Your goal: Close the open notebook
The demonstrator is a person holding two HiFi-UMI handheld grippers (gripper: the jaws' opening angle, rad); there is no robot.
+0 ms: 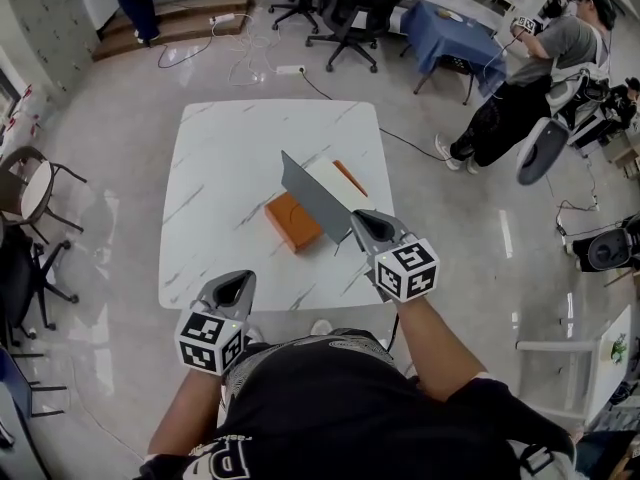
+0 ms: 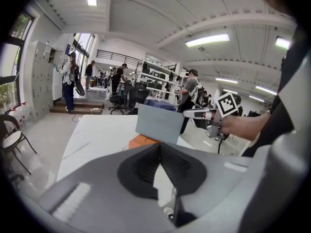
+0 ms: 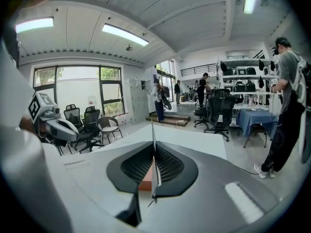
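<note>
1. Head view is showing the closing step in mid-swing: the notebook (image 1: 292, 220) is lying near the middle of the white table (image 1: 215, 168), and its grey cover (image 1: 315, 198) is standing up on edge, with the orange half to its left and a white page (image 1: 332, 180) to its right.

2. The right gripper (image 1: 362, 224) is holding that cover at its near corner. In the right gripper view the thin sheet is running edge-on between the fingers, which are pressing together on it with only the sheet's thickness between them.

3. The left gripper (image 1: 236, 282) is hanging at the near-left edge of the table, well apart from the notebook. In the left gripper view its fingers are meeting at the tips with nothing between them, and they are touching nothing.

4. I am judging the task as roughly halfway: the cover is lifted but not yet lying flat.

5. The next move is calling for the right hand to carry the cover on over its hinge line and lower it until it is lying flat on the rest of the notebook. Which half it should come down on I cannot tell for certain.

6. The pinch should be holding until the cover is nearly flat. The fingers should then be spreading and sliding clear, so that they are not dragging the notebook.
</note>
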